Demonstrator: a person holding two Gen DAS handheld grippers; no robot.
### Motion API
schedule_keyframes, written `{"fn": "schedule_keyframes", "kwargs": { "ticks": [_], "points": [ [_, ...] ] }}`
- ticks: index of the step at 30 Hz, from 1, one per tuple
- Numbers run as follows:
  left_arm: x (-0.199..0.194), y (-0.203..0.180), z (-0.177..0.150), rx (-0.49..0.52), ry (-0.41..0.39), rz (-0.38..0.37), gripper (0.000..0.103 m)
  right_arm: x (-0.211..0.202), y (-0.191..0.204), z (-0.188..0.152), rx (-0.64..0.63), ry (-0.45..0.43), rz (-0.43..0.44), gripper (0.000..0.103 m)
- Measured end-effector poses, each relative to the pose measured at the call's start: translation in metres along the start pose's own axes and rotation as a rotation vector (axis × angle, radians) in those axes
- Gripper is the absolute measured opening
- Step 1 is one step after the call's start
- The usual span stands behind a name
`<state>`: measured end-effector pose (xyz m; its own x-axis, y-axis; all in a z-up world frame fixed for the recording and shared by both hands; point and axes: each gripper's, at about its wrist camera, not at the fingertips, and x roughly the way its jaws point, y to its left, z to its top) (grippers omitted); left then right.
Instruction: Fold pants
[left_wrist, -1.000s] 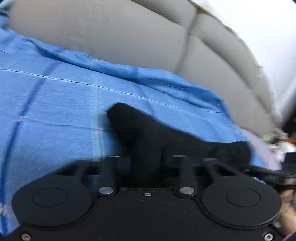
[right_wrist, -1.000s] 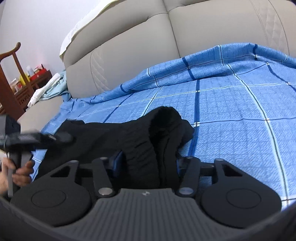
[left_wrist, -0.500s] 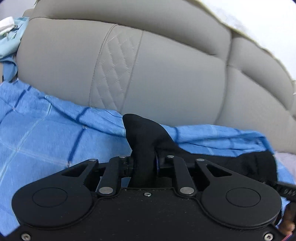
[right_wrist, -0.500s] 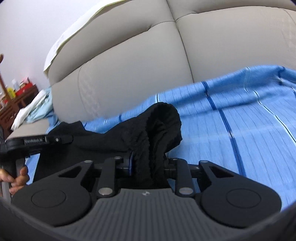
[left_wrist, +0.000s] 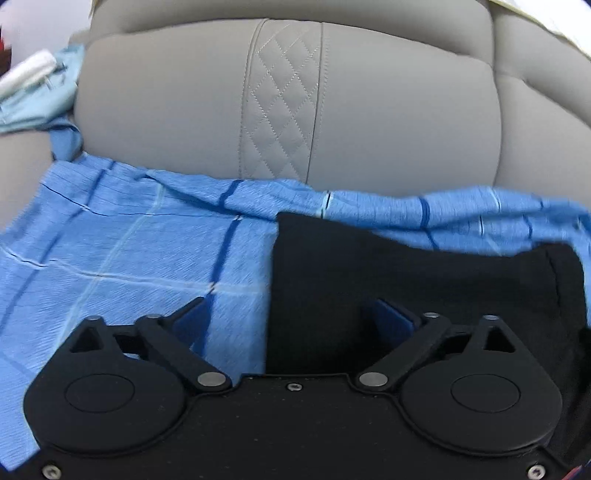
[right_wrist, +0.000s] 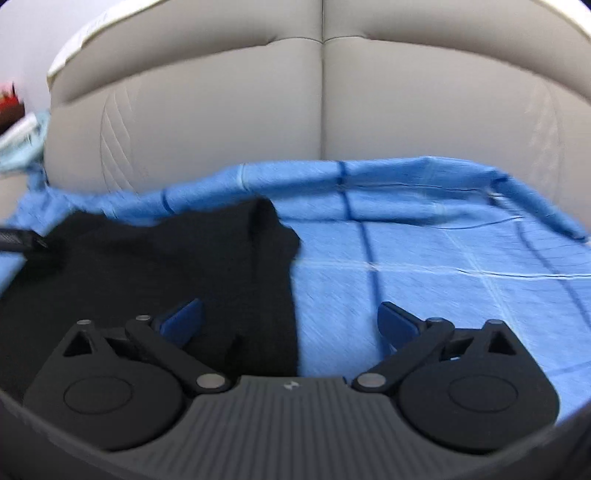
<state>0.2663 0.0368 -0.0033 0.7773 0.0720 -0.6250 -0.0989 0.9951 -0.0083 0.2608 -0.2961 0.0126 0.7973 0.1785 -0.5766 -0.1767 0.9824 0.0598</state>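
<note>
**Both tongs let go, pants lying on the blue sheet**

I am holding my left gripper (left_wrist: 291, 317) with its jaws spread wide; they have just been opening, and no pad is pressing on the black pants (left_wrist: 406, 280) lying beneath them. My right gripper (right_wrist: 291, 317) is gaping the same way, freshly opened, gripping nothing. The pants are resting flat on the blue checked sheet (right_wrist: 443, 266), near the grey sofa backrest (left_wrist: 184, 110).

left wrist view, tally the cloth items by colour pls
black: 1, the pants
blue checked: 1, the sheet
pale teal: 1, a cloth beside the sofa back
total: 3
</note>
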Motion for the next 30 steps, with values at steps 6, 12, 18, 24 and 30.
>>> {"fn": "schedule_keyframes", "kwargs": {
  "ticks": [6, 12, 18, 24, 30],
  "points": [
    [-0.047, -0.010, -0.029, 0.112, -0.002, 0.055, 0.099, -0.047, -0.004, -0.006, 0.046, -0.062, -0.100, 0.103],
    [-0.104, -0.025, -0.059, 0.106, -0.018, -0.018, 0.102, -0.103, 0.021, -0.025, 0.051, -0.140, -0.081, 0.103],
    [-0.140, -0.043, -0.096, 0.075, 0.008, -0.056, 0.102, -0.127, 0.057, -0.068, 0.026, -0.148, -0.051, 0.103],
    [-0.143, -0.049, -0.119, 0.042, 0.046, -0.037, 0.102, -0.128, 0.084, -0.086, -0.035, -0.103, -0.057, 0.103],
    [-0.124, -0.052, -0.127, 0.019, 0.088, -0.020, 0.102, -0.111, 0.089, -0.093, 0.010, -0.027, -0.066, 0.103]
  ]
}}
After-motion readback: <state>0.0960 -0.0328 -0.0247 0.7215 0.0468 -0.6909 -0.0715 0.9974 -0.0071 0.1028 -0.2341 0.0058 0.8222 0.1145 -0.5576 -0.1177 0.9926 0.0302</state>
